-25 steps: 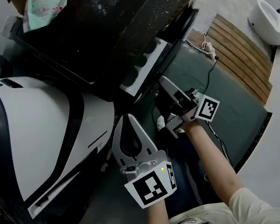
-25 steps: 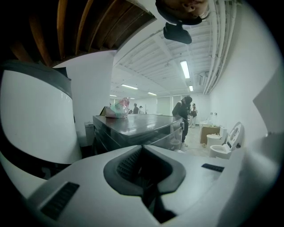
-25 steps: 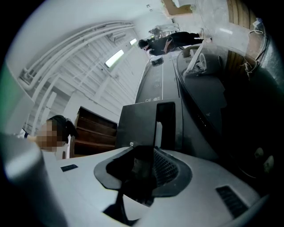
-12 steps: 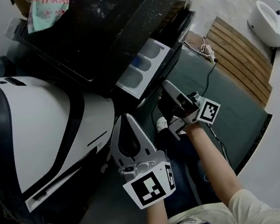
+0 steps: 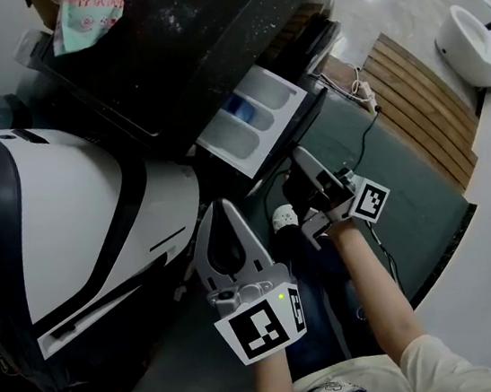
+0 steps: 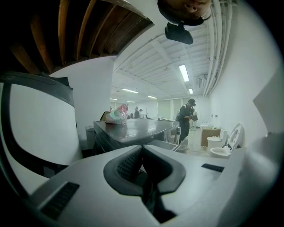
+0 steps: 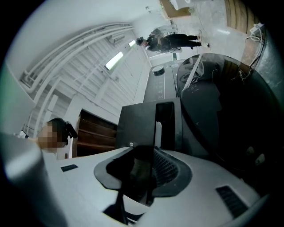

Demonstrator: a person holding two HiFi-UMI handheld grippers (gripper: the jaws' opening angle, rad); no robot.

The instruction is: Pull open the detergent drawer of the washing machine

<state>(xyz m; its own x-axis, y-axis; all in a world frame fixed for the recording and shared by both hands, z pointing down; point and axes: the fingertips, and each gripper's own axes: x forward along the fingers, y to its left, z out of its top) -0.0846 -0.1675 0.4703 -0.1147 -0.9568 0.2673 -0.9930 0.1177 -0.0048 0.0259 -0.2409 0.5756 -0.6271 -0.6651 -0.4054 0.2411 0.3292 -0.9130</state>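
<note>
Pull in hand, apparently well along. Draw detergent drawer (image 5: 253, 121), jutting from washing machine (image 5: 204, 33) at 12 o'clock in head view, straight out along its own line; hold right gripper (image 5: 303, 157), pinching its dark front, level and untwisted. Leave left gripper (image 5: 220, 208), jaws pressed together and empty at 6 o'clock, clear.

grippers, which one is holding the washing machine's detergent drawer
The right gripper: its jaws are closed on the dark front of the pulled-out detergent drawer. The left gripper is shut on nothing, clear of the machine.
</note>
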